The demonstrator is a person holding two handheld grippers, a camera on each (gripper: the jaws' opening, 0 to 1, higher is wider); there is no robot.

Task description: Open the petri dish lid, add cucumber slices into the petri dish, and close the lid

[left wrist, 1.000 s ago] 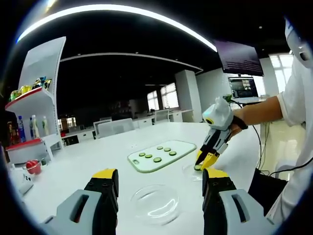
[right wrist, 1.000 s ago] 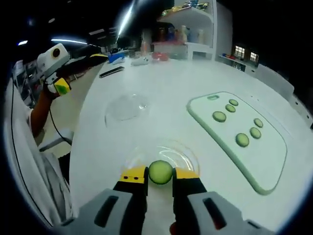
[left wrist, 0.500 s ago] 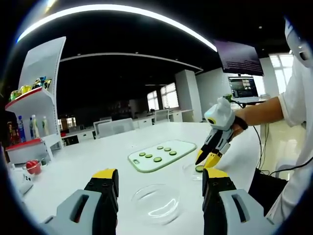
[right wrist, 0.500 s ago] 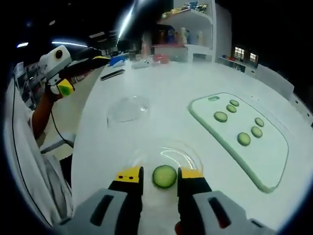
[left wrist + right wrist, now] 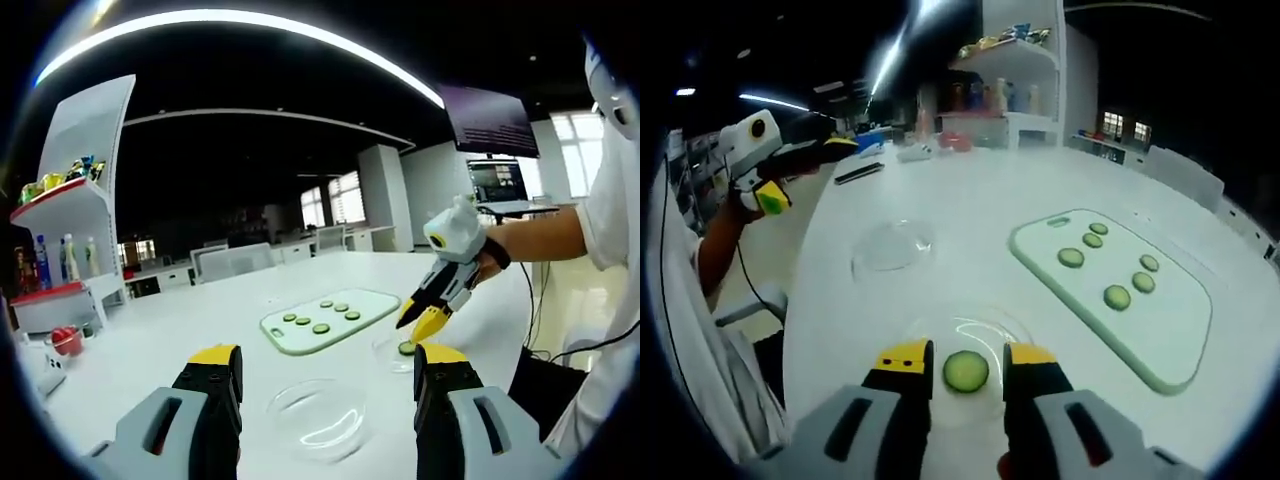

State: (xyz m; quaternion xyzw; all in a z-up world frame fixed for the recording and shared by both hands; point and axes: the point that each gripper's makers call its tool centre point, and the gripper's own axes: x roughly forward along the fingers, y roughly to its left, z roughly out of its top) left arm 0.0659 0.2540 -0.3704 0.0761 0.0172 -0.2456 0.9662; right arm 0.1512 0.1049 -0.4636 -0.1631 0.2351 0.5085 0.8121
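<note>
A: Right gripper view — right gripper sits low over the white table, yellow-tipped jaws apart, nothing clamped btwn them.

B: And the cucumber?

A: One cucumber slice lies flat in the clear petri dish, seen in the gap btwn the jaws, touching neither as far as I can tell.

B: Rest of the slices?

A: Five more cucumber slices on the pale green cutting board, off to the right of the dish, w/ bare table in btwn. Board lies flat.

B: Lid?

A: Clear petri dish lid lies on the table further out and to the left, well apart from the dish. Dish is open.

B: Left side?

A: Left gripper view — left gripper jaws wide apart, holding nothing, hanging just above the lid, which shows btwn them on the table. No contact visible.

B: Can you see the other tool from there?

A: Yep, right gripper comes in from the right, tips pointing down, just above the dish w/ the slice in it. Board beyond, slices on top.

B: Background?

A: Shelf unit w/ bottles at left, a laptop far right, person's sleeve at the edge. In the right gripper view, left gripper is held up at far left.
</note>
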